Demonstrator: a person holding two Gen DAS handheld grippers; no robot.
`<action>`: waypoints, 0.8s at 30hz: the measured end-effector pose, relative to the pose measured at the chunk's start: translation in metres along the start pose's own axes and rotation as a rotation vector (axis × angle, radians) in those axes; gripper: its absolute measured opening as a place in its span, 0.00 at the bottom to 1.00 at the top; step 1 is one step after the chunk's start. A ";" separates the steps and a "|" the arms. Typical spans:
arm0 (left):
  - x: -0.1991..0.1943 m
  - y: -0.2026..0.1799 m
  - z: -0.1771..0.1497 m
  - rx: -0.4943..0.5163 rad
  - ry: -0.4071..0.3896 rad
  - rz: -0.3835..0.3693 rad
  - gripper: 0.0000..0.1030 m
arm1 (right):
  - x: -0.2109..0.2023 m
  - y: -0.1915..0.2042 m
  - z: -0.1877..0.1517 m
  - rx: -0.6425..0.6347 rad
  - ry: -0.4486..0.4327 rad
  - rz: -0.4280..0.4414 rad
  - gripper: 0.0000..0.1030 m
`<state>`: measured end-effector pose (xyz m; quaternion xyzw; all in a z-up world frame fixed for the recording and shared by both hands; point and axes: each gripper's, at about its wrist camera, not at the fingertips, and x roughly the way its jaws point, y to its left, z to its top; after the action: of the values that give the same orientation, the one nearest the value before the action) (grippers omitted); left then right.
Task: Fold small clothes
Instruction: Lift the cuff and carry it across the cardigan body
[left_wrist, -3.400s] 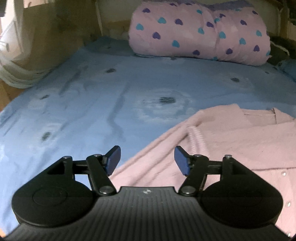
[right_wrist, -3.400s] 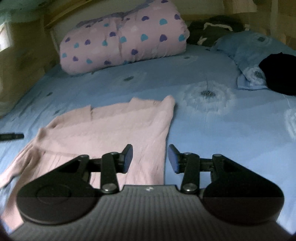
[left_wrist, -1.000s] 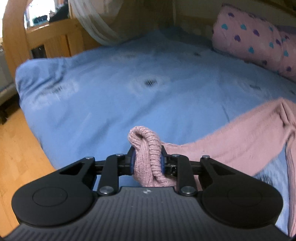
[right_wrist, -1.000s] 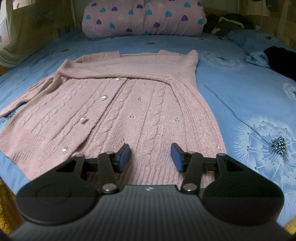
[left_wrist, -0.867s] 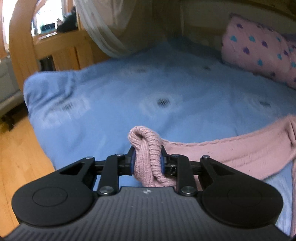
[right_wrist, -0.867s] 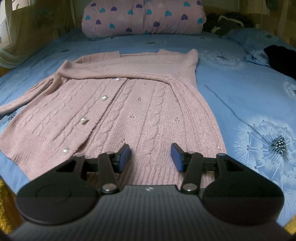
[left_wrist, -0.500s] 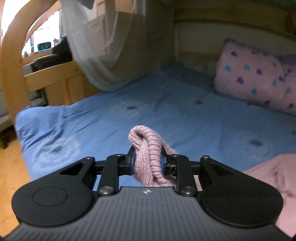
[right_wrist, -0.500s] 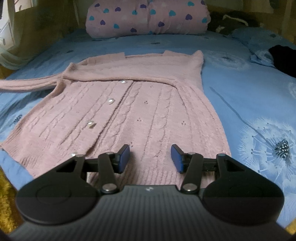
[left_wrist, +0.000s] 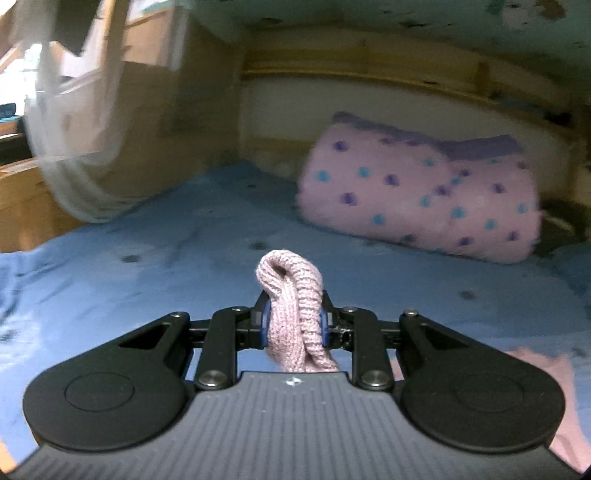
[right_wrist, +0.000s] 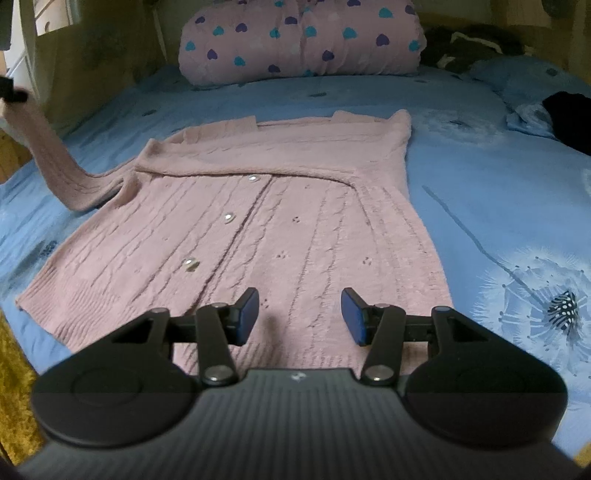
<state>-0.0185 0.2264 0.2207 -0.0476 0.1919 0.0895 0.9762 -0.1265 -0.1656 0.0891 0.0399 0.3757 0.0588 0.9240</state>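
Observation:
A pink knitted cardigan (right_wrist: 280, 206) with pearl buttons lies flat, front up, on the blue bed sheet (right_wrist: 480, 177). Its right sleeve is folded across the chest. My left gripper (left_wrist: 293, 323) is shut on the cuff of the left sleeve (left_wrist: 291, 295) and holds it up in the air. In the right wrist view that sleeve (right_wrist: 55, 166) rises from the shoulder to the left gripper (right_wrist: 11, 94) at the far left edge. My right gripper (right_wrist: 299, 314) is open and empty, low over the cardigan's hem.
A pink rolled quilt with hearts (right_wrist: 299, 37) lies at the head of the bed. A blue pillow (right_wrist: 524, 81) and a black garment (right_wrist: 569, 114) are at the right. A white net curtain (left_wrist: 74, 147) and wooden frame (left_wrist: 22, 206) stand at the left.
My left gripper has lifted the sleeve cuff and swung toward the head of the bed. The sleeve now hangs raised from the shoulder. My right gripper has edged slightly forward, still open.

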 end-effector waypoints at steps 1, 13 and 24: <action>0.000 -0.013 0.000 0.000 -0.002 -0.030 0.27 | 0.000 -0.002 0.000 0.003 -0.001 0.000 0.50; 0.023 -0.151 -0.044 0.047 0.078 -0.259 0.27 | 0.003 -0.021 0.004 0.022 -0.018 0.003 0.50; 0.062 -0.231 -0.119 0.137 0.224 -0.345 0.27 | 0.011 -0.038 0.000 0.062 -0.028 0.021 0.50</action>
<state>0.0395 -0.0056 0.1007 -0.0229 0.2940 -0.0980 0.9505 -0.1157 -0.2018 0.0764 0.0732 0.3640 0.0562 0.9268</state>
